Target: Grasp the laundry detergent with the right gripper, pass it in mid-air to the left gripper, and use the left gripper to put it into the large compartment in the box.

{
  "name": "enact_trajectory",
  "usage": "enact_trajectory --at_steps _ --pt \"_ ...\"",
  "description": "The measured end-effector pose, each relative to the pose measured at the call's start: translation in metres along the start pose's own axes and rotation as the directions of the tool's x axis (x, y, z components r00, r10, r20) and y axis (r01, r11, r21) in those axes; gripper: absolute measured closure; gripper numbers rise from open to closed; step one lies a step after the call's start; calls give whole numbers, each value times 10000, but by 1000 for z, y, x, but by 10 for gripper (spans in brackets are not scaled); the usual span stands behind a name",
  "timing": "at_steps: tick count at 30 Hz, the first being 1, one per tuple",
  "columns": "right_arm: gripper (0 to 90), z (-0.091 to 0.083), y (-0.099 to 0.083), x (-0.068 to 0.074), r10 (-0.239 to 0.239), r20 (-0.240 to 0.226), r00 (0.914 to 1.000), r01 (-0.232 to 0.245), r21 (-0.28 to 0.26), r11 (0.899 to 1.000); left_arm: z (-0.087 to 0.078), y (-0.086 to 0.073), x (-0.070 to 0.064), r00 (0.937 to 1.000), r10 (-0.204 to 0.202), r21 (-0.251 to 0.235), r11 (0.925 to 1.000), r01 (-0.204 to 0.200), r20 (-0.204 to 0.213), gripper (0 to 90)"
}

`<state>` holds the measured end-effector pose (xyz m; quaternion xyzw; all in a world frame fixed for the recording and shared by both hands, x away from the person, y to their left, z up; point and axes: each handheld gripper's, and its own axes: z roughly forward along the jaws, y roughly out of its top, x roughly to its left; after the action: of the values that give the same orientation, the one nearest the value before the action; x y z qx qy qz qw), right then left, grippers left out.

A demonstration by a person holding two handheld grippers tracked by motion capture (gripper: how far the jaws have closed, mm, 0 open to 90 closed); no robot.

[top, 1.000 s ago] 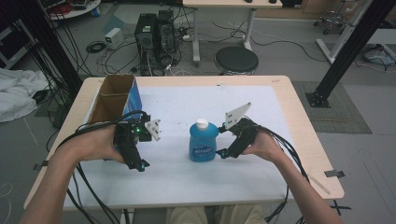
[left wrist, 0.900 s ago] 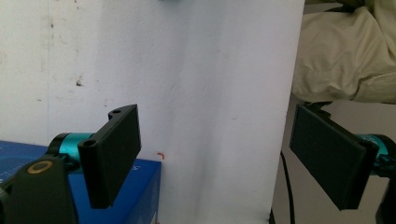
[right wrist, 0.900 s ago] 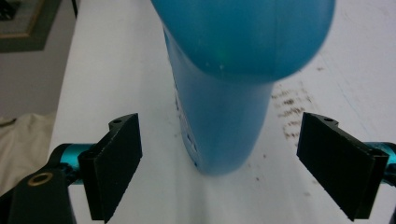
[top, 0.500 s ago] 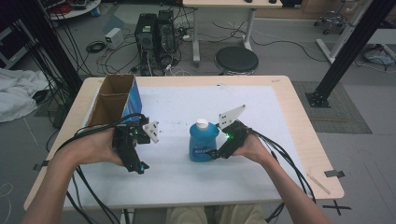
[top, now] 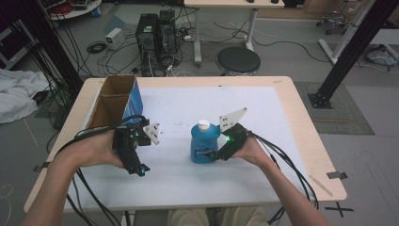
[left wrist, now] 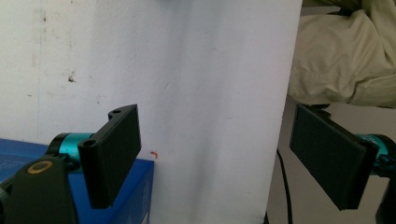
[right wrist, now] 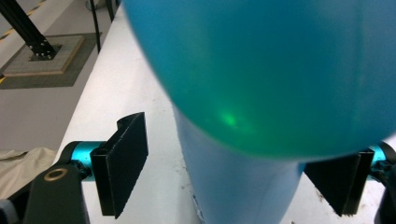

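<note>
Blue bottle: upright, white cap on top, standing near the middle of the white surface. In the right gripper view its body bulges close to the lens and sits between the two black jaws.

Right tool: jaws spread, one on each side of the bottle's lower body, neither clearly touching it. Grip not yet made.

Risk, judged: the bottle's wall is smooth and curved, and the jaws stand low on it; a close that lands off-centre could push the bottle sideways or tip it instead of pinching it. A light squeeze may let it slip when raised; a hard one may dent the soft plastic. One jaw touching first would likely skid the bottle along the surface.

Left tool: jaws spread, holding nothing, resting near the left front of the surface, well apart from the bottle. In the left gripper view it looks over the surface's edge toward cream-coloured trousers.

Cardboard box: open-topped, blue-sided, upright at the left rear of the surface, near the left tool. The path between bottle and box is bare except for that tool and its cables, which could snag a carried bottle.

Beyond: round stool, computer towers, and loose wires on the floor.
</note>
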<state>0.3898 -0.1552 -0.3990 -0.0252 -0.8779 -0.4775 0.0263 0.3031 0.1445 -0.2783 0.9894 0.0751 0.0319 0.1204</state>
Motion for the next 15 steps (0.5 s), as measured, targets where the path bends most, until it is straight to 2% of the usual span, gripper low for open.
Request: enact_trajectory --at_steps 3,5,15 --pt "186 0 -1 -1 95 -38 9999 -95 -20 10000 0 0 0 10000 44 -5 10000 -44 -9 167" --pt "232 0 -2 -2 85 -99 9999 -86 -136 9999 0 -1 0 10000 31 4 10000 -31 3 167" --pt "257 1 -3 -4 178 -223 9996 -186 -340 9992 1 -3 -1 10000 -6 -29 10000 6 -13 167"
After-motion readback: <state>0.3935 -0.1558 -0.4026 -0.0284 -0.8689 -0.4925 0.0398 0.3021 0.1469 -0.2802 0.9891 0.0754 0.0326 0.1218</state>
